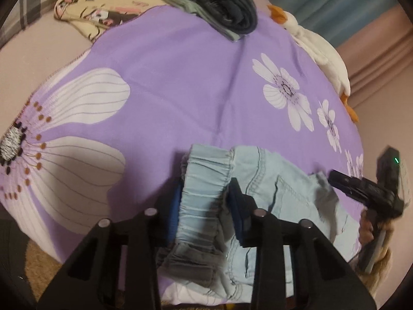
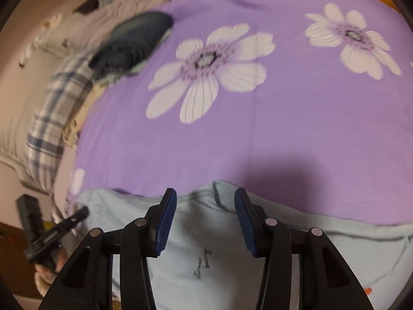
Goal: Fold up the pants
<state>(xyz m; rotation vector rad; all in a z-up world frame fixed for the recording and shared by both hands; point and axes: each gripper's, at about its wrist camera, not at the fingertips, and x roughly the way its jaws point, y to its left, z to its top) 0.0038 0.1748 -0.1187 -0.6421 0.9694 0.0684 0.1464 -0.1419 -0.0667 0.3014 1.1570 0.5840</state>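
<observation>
left gripper clamps the pants by the gathered waistband; right gripper hovers low over the pale denim, jaws spread, holding nothing

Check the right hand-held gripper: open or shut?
Open. The right hand-held gripper has its blue-padded fingers spread apart above the light blue denim pants, nothing clamped between them.

This is a bedroom in a home. A purple flowered bedsheet covers the bed, with a plaid pillow, a plush goose and folded dark clothes along its edges.
</observation>
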